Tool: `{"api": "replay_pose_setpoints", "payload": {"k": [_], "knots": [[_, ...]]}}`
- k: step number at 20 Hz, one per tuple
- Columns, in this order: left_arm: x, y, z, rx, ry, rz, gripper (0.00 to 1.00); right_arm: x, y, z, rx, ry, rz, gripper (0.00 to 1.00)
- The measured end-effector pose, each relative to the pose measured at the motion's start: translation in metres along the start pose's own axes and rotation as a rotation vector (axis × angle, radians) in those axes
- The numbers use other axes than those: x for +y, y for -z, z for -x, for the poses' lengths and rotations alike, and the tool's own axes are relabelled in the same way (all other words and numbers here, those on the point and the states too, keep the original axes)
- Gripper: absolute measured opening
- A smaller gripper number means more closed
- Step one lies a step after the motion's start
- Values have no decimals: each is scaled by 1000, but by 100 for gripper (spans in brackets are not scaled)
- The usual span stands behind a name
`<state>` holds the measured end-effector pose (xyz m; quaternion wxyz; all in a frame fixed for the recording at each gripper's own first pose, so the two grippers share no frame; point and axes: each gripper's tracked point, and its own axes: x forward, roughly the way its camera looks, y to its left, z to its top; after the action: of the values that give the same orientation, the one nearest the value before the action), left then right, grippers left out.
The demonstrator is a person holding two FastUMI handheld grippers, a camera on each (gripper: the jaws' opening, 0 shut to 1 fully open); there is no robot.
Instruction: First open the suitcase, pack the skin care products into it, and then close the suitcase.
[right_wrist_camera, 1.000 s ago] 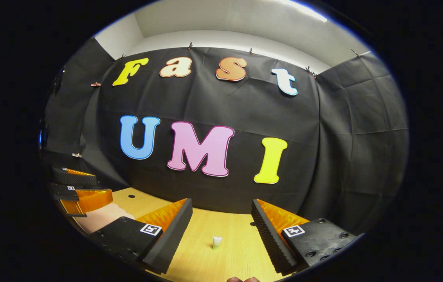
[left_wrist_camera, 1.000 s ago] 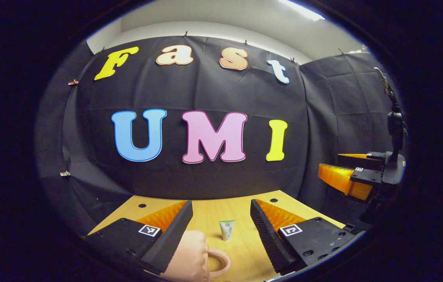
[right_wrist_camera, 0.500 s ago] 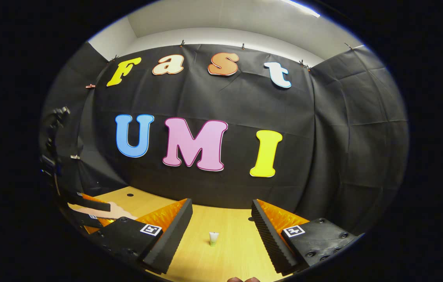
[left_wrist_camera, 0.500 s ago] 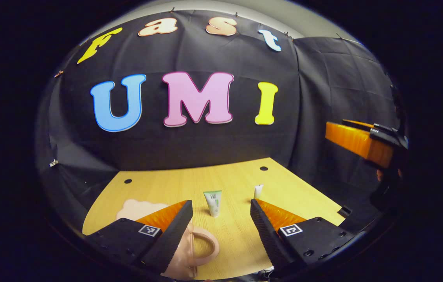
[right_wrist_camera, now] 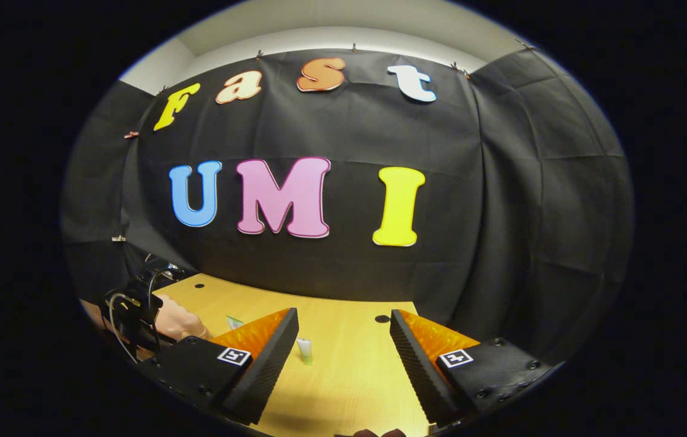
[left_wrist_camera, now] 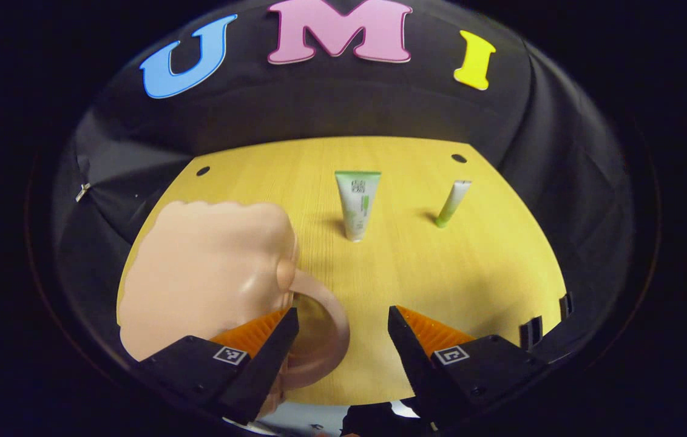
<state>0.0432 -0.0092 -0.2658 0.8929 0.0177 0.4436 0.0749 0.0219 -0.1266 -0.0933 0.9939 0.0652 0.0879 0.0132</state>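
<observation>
In the left gripper view, your left gripper (left_wrist_camera: 342, 340) is tipped down over the wooden desk (left_wrist_camera: 489, 267), its jaws spread wide with nothing between them. The pink suitcase (left_wrist_camera: 210, 267) lies closed on the desk at the left, and its looped handle (left_wrist_camera: 325, 340) curves out right beside your left finger, which overlaps the case's near edge; whether the finger touches it I cannot tell. Beyond the handle, near the middle of the desk, the larger white-and-green tube (left_wrist_camera: 357, 203) stands upright on its cap. To its right, well apart from it, the slim tube (left_wrist_camera: 453, 203) stands on its green cap, leaning a little. Both tubes sit clear of the suitcase. Small dark holes mark the far corners of the desk.

In the right gripper view, your right gripper (right_wrist_camera: 343, 358) is held nearly level, looking toward the booth's back wall, jaws wide open and gripping nothing. Just past your left finger, the slim tube (right_wrist_camera: 304, 351) stands on the desk (right_wrist_camera: 349, 376). A sliver of the larger tube (right_wrist_camera: 233, 322) peeks above that finger. At the far left you can see the other gripper's body with its cables (right_wrist_camera: 137, 303), low over the pink suitcase (right_wrist_camera: 179, 321).
</observation>
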Motion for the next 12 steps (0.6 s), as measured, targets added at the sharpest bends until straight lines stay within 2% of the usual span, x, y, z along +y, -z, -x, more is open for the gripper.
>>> {"api": "replay_pose_setpoints", "payload": {"k": [4, 6, 8, 9, 12], "knots": [[-6, 22, -35, 135, 12, 78, 92, -39, 24, -8, 62, 23, -18, 96], [-2, 31, -46, 176, -4, 102, 86, -53, 30, -8, 70, 38, -29, 96], [-8, 32, -42, 195, 28, 142, 44, -61, 43, -9, 93, 39, -46, 96], [-11, 28, -41, 194, 60, 128, 23, -61, 47, -10, 105, 32, -52, 96], [-9, -1, -13, 146, 76, 31, 14, -58, 54, -18, 118, 4, -46, 97]]}}
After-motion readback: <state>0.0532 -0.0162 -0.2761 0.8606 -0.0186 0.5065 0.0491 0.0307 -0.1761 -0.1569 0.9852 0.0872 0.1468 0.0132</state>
